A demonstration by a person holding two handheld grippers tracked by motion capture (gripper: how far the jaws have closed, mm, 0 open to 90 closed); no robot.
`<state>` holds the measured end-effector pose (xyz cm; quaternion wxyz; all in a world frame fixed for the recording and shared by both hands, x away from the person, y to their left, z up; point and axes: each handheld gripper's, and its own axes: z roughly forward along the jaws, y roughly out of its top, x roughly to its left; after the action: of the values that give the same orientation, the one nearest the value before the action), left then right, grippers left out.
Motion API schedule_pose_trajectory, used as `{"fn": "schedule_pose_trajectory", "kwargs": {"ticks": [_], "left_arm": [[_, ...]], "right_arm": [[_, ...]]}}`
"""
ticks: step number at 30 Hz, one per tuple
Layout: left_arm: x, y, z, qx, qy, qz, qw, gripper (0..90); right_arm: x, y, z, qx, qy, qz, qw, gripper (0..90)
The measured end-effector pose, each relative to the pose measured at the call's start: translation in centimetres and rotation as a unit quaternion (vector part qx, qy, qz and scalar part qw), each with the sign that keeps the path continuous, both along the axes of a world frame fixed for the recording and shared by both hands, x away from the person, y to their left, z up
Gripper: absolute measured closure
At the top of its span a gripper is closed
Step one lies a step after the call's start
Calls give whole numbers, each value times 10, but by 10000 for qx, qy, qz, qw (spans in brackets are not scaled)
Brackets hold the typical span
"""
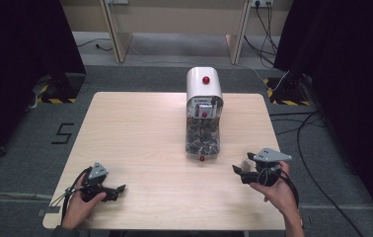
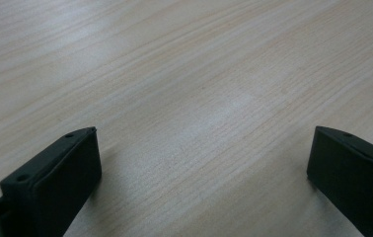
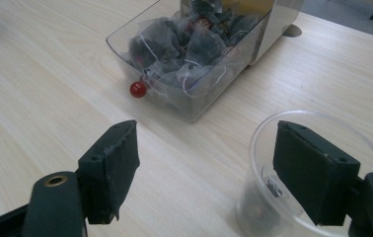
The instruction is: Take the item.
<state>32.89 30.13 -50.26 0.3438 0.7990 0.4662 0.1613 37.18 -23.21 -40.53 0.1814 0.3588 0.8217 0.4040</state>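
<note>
1. A clear plastic cup point(image 3: 317, 173) is seen just beside the right gripper point(image 3: 206, 173), under and around its right-hand jaw; something small and dark lies at the bottom of the cup, too blurred to be named.
2. The cup is not clamped: the jaws are spread, one jaw stands over or just inside the rim, the other well clear of the wall on bare table point(image 3: 41, 98). Whether the inner jaw touches the rim cannot be told.
3. Ahead of the right gripper, a clear drawer point(image 3: 189, 64) packed with tea bags point(image 3: 194, 47) is drawn out of a white dispenser point(image 1: 204, 89); a red knob point(image 3: 137, 89) is fixed to the drawer's front, facing the jaws.
4. In the high view the right gripper point(image 1: 246, 170) is held low, just off the drawer's front corner, with the tips turned toward it.
5. The left gripper point(image 2: 202, 173) is rested well apart from the drawer, its jaws spread wide over bare wood, nothing between them.
6. The step in hand is judged to be an approach to the open drawer for a tea bag, the cup serving as the receiver.
7. The next move is judged to call for the spread jaws to be carried forward and over the drawer's low front wall, lowered onto one bag, and pressed together on it without the cup being knocked over.
</note>
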Motion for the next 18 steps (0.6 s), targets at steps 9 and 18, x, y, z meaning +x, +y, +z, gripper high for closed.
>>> {"fn": "schedule_pose_trajectory", "kwargs": {"ticks": [9, 18], "left_arm": [[0, 0, 0, 1, 2, -1, 10000, 0], [0, 0, 0, 1, 1, -2, 10000, 0]], "right_arm": [[-19, -8, -15, 40, 122, 32, 9999, 264], [-28, -11, -2, 119, -152, 13, 9998, 264]]}}
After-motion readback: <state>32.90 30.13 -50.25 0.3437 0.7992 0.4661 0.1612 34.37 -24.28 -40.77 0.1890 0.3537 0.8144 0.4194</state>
